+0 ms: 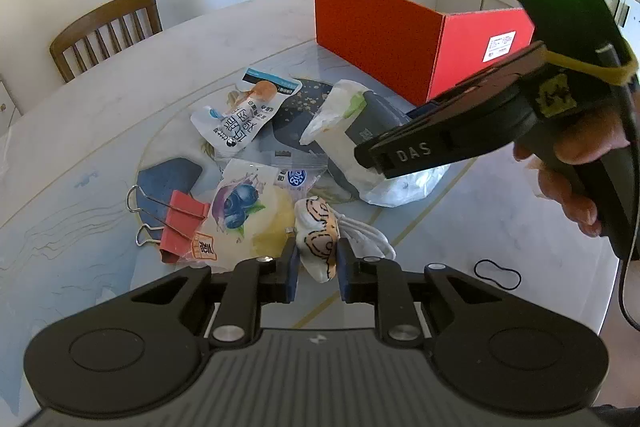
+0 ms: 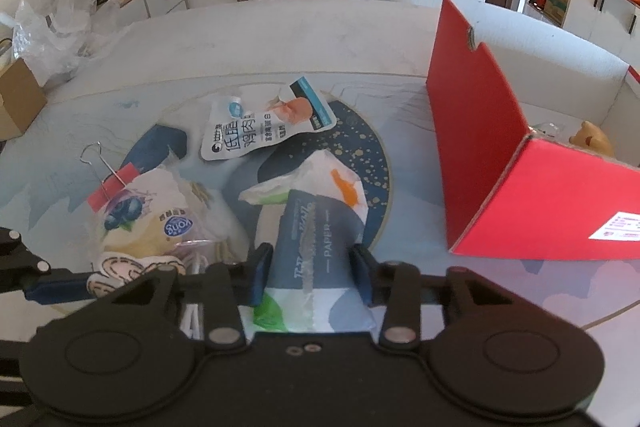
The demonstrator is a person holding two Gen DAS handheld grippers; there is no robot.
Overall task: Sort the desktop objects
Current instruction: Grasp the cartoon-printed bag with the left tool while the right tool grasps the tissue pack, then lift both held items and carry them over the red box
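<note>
1. Landmark: the red box (image 1: 400,35) stands open-topped on the table (image 1: 120,75); all positions below are given relative to it.
2. Left gripper (image 1: 317,259) — its jaws are set narrow, one on either side of a peanut-shaped plush toy (image 1: 318,239). The pads appear to touch the toy's sides; a firm clamp cannot be confirmed. The toy lies on the near side of the pile, well apart from the red box.
3. Right gripper (image 2: 308,267) — its jaws are at medium width around a tissue pack (image 2: 310,227) marked "PAPER", and both pads press against the pack's sides. The pack lies just beside the red box, on its open-table side.
4. A white cable (image 1: 368,231) lies touching the plush toy.
5. A blueberry snack bag (image 1: 248,211) and a red binder clip (image 1: 176,227) lie farther from the red box than the toy.
6. A chicken snack pouch (image 1: 240,115) lies beyond the tissue pack, near the box's long wall.
7. A black hair band (image 1: 497,274) lies alone on the table, apart from the pile.
8. Inside the red box, a tan toy figure (image 2: 592,139) is partly visible.
</note>
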